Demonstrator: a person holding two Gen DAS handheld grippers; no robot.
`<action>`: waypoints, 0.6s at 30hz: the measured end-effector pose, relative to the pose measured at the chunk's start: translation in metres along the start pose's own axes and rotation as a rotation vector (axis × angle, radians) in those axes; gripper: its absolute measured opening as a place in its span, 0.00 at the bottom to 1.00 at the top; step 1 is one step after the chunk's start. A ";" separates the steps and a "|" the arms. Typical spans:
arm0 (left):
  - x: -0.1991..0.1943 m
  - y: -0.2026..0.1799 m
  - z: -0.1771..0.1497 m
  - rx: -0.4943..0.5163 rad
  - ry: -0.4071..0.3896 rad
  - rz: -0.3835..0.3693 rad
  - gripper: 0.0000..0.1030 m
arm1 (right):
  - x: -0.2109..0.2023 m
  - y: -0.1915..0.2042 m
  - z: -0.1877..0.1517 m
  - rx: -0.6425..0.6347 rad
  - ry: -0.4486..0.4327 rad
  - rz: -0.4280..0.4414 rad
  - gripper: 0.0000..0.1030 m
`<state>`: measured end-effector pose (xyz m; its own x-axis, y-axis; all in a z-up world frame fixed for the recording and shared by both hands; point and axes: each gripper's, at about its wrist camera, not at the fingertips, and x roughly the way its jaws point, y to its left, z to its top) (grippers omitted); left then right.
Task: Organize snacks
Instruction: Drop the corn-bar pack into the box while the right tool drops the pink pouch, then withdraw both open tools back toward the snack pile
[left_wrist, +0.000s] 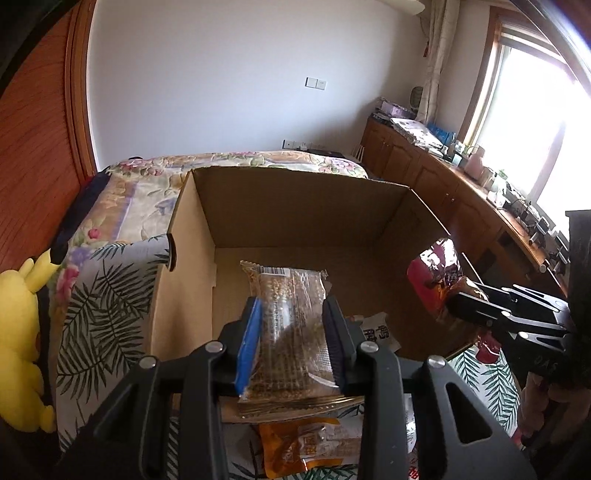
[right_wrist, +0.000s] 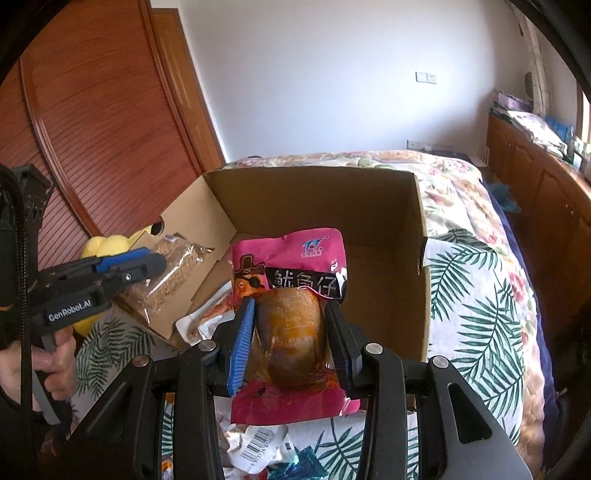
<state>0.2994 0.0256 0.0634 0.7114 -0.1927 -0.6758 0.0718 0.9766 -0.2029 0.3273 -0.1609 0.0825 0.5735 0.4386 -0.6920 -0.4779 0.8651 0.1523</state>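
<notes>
An open cardboard box (left_wrist: 295, 206) stands on the bed. My left gripper (left_wrist: 293, 301) is shut on a clear-wrapped brown grain bar (left_wrist: 291, 332), held over the box's near edge. In the right wrist view the same bar (right_wrist: 177, 266) sticks out of the left gripper (right_wrist: 147, 264) at the box's left side. My right gripper (right_wrist: 290, 302) is shut on a pink squid snack pack (right_wrist: 295, 251), held above the box's near right part. From the left wrist view, that pack (left_wrist: 436, 273) and the right gripper (left_wrist: 456, 304) hang at the box's right wall. A white snack pack (left_wrist: 376, 328) lies inside the box.
Loose snacks lie on the leaf-print cover in front of the box, among them an orange pack (left_wrist: 306, 446) and a white barcoded wrapper (right_wrist: 258, 446). A yellow plush toy (left_wrist: 22, 314) sits left of the box. Wooden cabinets (left_wrist: 443, 184) run along the right wall.
</notes>
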 end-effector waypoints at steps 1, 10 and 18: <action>0.000 0.000 0.000 -0.002 -0.001 0.003 0.34 | 0.002 -0.003 0.000 0.006 0.003 0.001 0.38; 0.000 0.006 -0.005 -0.029 0.008 -0.007 0.45 | 0.004 -0.002 0.001 0.024 -0.004 -0.010 0.44; -0.027 -0.009 -0.012 0.045 -0.034 -0.025 0.47 | -0.008 0.005 -0.004 0.001 -0.034 0.006 0.45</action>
<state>0.2709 0.0206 0.0754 0.7320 -0.2149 -0.6465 0.1213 0.9749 -0.1868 0.3174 -0.1611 0.0860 0.5928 0.4515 -0.6669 -0.4806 0.8628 0.1569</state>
